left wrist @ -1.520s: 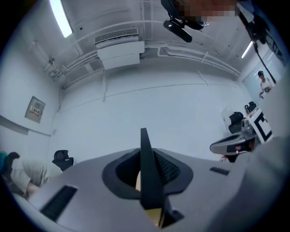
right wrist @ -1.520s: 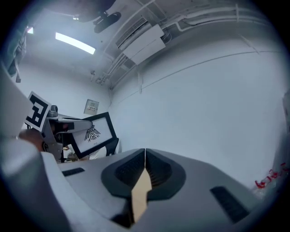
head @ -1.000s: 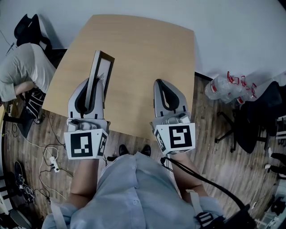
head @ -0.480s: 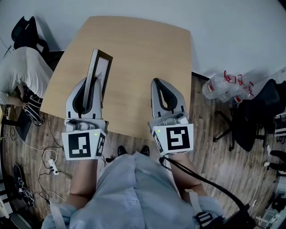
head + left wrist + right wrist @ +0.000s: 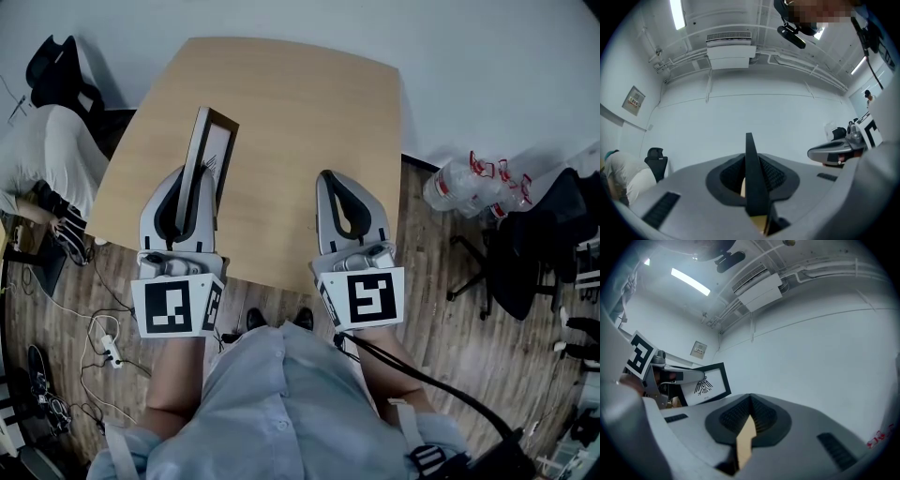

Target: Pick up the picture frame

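Gripping the frame (image 5: 208, 141) edge-on in my left fingers (image 5: 689, 187), I hold it upright over the bench (image 5: 300, 103), seemingly lifted clear. My right fingers (image 5: 801, 427) are clenched on nothing. The pickup looks done; only steadying remains.

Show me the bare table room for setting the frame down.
The light wooden table is bare across its far half, beyond both grippers. It is also bare in the strip between the black picture frame, clamped upright in the left gripper, and the shut, empty right gripper. The two grippers crowd the near edge.
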Motion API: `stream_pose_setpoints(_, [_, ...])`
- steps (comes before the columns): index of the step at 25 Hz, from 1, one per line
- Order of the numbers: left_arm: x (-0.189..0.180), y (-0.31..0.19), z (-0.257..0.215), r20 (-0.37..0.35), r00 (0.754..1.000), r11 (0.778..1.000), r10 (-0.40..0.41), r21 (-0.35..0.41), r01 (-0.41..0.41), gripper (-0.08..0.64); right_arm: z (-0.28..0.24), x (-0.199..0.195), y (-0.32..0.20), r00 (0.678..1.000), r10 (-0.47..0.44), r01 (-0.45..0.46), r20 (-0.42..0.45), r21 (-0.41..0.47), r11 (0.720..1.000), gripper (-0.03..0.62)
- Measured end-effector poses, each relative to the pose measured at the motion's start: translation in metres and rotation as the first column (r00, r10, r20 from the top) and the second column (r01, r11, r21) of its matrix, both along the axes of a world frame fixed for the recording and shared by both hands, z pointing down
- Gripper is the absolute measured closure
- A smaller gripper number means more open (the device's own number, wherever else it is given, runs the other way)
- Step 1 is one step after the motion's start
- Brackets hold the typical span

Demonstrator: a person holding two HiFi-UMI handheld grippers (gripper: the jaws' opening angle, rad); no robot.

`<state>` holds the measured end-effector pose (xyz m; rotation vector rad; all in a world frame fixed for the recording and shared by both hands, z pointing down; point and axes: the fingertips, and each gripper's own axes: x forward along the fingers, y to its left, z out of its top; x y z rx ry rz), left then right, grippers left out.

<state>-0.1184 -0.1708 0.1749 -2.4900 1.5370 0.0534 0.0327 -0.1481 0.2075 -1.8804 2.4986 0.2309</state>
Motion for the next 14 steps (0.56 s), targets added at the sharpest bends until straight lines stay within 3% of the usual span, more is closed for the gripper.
stream_pose_setpoints(10, [0.0011, 0.0019, -0.0006, 0.004, 1.0, 1.0, 0.005, -0.002, -0.005, 0.495, -0.0039, -0.004, 0.0013, 1.0, -0.007, 0.006, 0.019, 0.02, 1.0, 0.592])
stream_pose_setpoints(14, [-0.0004, -0.0014, -0.0028, 0.005, 1.0, 1.0, 0.006, -0.004, -0.006, 0.495, 0.0006, -0.006, -0.0014, 1.0, -0.009, 0.009, -0.015, -0.005, 1.0, 0.592])
